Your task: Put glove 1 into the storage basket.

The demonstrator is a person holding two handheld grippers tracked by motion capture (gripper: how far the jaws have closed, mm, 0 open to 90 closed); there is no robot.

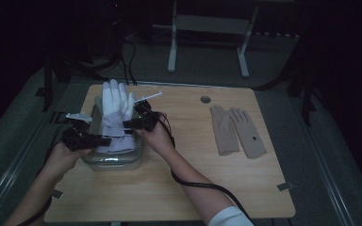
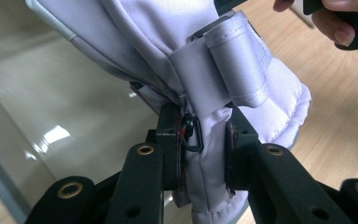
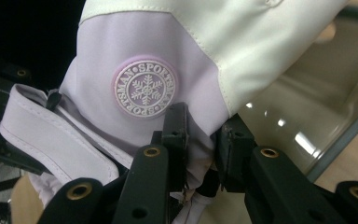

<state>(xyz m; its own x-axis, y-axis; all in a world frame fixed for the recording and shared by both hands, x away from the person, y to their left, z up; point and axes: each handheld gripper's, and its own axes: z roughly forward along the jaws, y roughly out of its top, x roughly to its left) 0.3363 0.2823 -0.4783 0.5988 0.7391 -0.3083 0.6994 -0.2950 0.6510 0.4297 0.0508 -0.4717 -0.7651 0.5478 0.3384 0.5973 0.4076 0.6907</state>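
Over the clear bin (image 1: 96, 162), left claw (image 1: 104, 141) and right claw (image 1: 127, 124) each pinching the white glove (image 1: 115, 106).

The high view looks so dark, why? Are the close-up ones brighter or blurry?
High view: dim, black around the table, the white glove brightest. Left gripper view: brighter, shiny glare on the bin wall. Right gripper view: the glove's snowflake badge sharp, glare spots on the bin.

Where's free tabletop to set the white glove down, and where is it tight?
Free: the strip between the tray and the tan gloves, and the near band of the table, crossed only by the right forearm. Also right of the tan gloves. Crowded: the left side, where left gripper and right gripper both clamp the white glove over the tray.
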